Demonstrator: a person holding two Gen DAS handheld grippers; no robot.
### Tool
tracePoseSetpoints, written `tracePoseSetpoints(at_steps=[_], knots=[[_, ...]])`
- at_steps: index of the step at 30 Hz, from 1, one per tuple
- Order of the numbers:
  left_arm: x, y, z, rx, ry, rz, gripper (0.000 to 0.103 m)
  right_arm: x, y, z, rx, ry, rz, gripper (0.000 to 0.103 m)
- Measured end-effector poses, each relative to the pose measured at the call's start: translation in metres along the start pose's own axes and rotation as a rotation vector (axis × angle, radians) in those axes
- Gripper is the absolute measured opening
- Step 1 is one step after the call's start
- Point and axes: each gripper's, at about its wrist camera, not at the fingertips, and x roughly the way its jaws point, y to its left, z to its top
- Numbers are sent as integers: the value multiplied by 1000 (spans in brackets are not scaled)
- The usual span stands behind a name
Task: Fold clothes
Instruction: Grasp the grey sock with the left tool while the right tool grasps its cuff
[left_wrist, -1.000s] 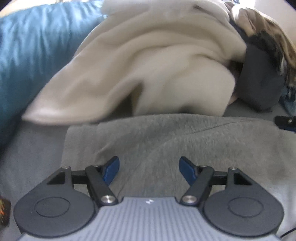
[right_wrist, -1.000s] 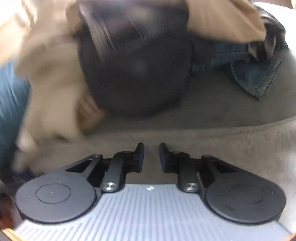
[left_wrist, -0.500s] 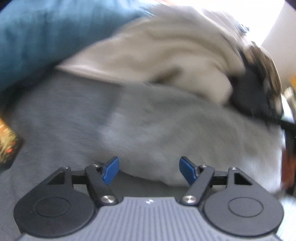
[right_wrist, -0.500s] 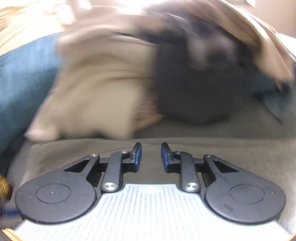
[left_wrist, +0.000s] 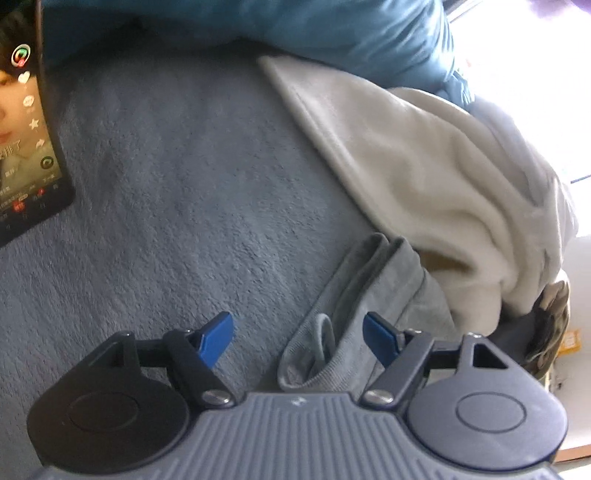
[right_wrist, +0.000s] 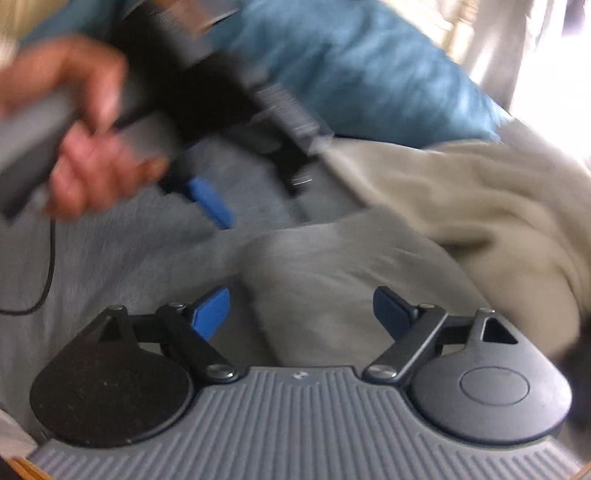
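A grey garment (left_wrist: 373, 314) lies folded on the grey bed cover, and its layered edge runs up between the blue fingertips of my left gripper (left_wrist: 297, 336), which stands open just above it. A cream fleece garment (left_wrist: 424, 166) is heaped behind and to the right. In the right wrist view, my right gripper (right_wrist: 301, 308) is open over a bunched part of the grey garment (right_wrist: 332, 288), with the cream fleece (right_wrist: 480, 206) at right. A hand (right_wrist: 85, 140) holds the other gripper's handle at upper left; one of that gripper's blue fingertips (right_wrist: 210, 201) shows, blurred.
A phone (left_wrist: 26, 140) with a lit screen lies on the bed cover (left_wrist: 166, 184) at far left. A blue duvet (left_wrist: 295, 26) runs along the back. Dark and patterned clothes (left_wrist: 546, 325) sit at the right edge. A black cable (right_wrist: 44, 266) trails at left.
Both grippers swung left, away from the dark clothes pile. The right gripper went from nearly shut to open. The left gripper now sits over the folded grey edge, and the phone has come into view.
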Motion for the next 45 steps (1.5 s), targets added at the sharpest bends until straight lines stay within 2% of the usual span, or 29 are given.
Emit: tracePoseSetpoints(at_steps=[5, 7, 8, 9, 10, 12, 15, 17, 20, 23, 25, 26, 28, 31, 35, 41, 45], knots=[[5, 8, 7, -12, 29, -47, 78, 49, 37, 6, -151, 108, -146, 86], [9, 8, 9, -4, 51, -69, 78, 55, 36, 10, -117, 125, -159, 84], [11, 7, 11, 0, 62, -80, 78, 54, 34, 12, -92, 130, -168, 71], [15, 5, 11, 9, 71, -89, 79, 50, 32, 13, -74, 134, -174, 63], [18, 3, 12, 18, 81, -99, 79, 47, 31, 13, -58, 138, -178, 60], [27, -1, 14, 20, 110, -130, 79, 35, 33, 13, -43, 126, -183, 45], [45, -4, 19, -16, 158, -187, 80, 19, 33, 15, 4, 107, -194, 34], [59, -5, 21, -62, 215, -231, 81, 12, 31, 17, 47, 90, -205, 32], [75, -6, 19, -109, 295, -250, 81, -2, 28, 17, 95, 70, -213, 31], [82, -12, 15, -101, 323, -259, 75, -19, 25, 15, 131, 52, -217, 31], [79, -22, 12, -87, 308, -269, 55, -30, 23, 14, 155, 41, -220, 31], [77, -27, 9, -83, 300, -273, 51, -35, 22, 13, 167, 35, -221, 31], [71, -41, 3, -66, 278, -269, 38, -46, 20, 12, 191, 23, -223, 31], [58, -69, -7, -27, 250, -257, 30, -63, 17, 10, 227, 5, -227, 31], [38, -118, -26, 19, 181, -248, 27, -94, 0, 1, 279, -62, -229, 31], [14, -210, -76, 92, 91, -210, 25, -156, -46, -30, 381, -184, -244, 31], [19, -281, -119, 171, 90, -201, 25, -204, -82, -63, 440, -229, -274, 31]])
